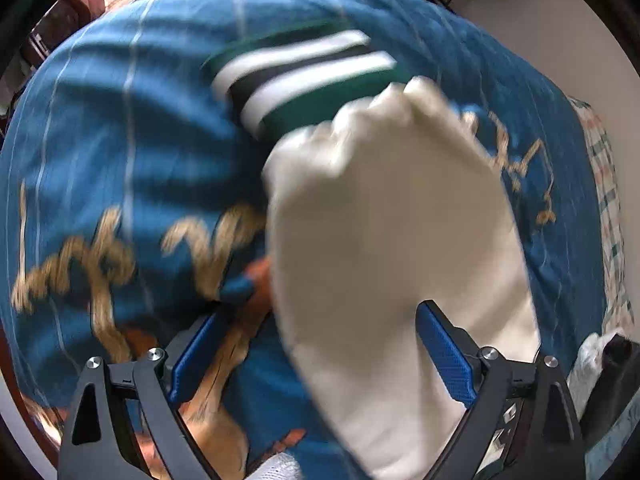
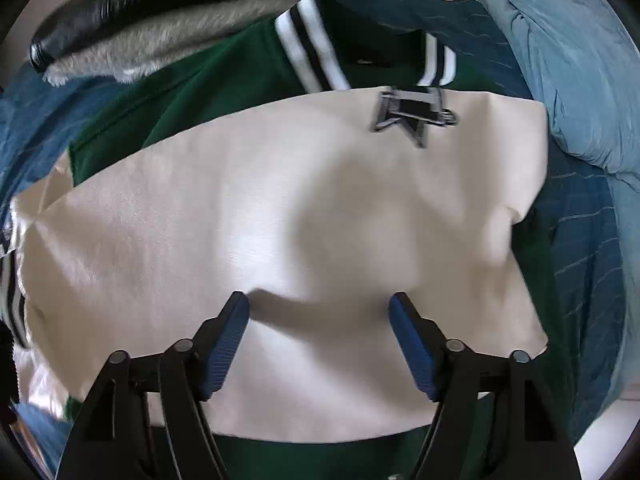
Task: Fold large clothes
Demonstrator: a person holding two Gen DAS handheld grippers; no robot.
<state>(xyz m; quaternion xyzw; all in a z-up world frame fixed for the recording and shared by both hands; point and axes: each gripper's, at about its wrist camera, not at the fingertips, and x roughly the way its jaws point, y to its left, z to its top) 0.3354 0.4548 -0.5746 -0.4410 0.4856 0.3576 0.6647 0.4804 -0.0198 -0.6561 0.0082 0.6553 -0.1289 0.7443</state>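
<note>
A green varsity jacket (image 2: 224, 72) lies on a blue bedspread (image 1: 120, 140), with a white and black striped collar (image 2: 316, 52). Its cream sleeve (image 2: 280, 220) is folded across the body and carries a dark star patch (image 2: 416, 116). My right gripper (image 2: 318, 300) hangs open just above this sleeve, nothing between its fingers. In the left wrist view a cream sleeve (image 1: 392, 220) runs from a green part with a striped band (image 1: 304, 76) down between the wide-apart jaws of my left gripper (image 1: 332, 300). The pads do not press on it. This view is blurred.
A black and grey furry garment (image 2: 140, 36) lies at the jacket's upper left. A light blue quilt (image 2: 568, 64) is bunched at the right. Plaid fabric (image 1: 608, 200) edges the bed, with pale floor (image 1: 540, 20) beyond it.
</note>
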